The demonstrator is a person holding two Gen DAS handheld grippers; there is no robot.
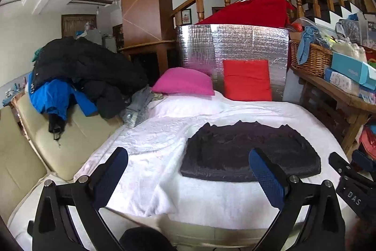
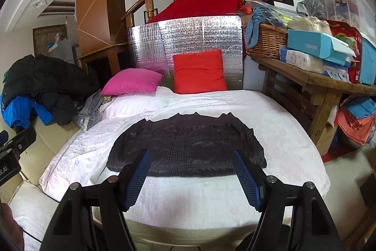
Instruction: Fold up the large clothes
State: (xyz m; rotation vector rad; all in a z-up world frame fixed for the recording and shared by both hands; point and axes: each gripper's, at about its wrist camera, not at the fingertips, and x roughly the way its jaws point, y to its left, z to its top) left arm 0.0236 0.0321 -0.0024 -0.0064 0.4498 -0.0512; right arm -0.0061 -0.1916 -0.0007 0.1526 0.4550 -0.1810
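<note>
Left gripper (image 1: 189, 172), lower centre, gapes wide and empty; dark garment (image 1: 251, 154) lies folded mid-frame on the white bedspread (image 1: 150, 140). Right gripper (image 2: 191, 177), likewise spread, holds nothing. Square the edges before the next fold.

Both wrist views face forward, angled down, sharing bed (image 1: 164, 133) and dark garment (image 2: 188, 145).

the folded garment (image 2: 186, 147) lies on the bed cover (image 2: 282, 133), near its front edge. two pillows (image 2: 198, 72) stand at the far edge (one leans on the foil panel (image 2: 188, 34)). a clothes pile (image 1: 77, 77) lies left, a loaded table (image 2: 305, 79) right.
</note>
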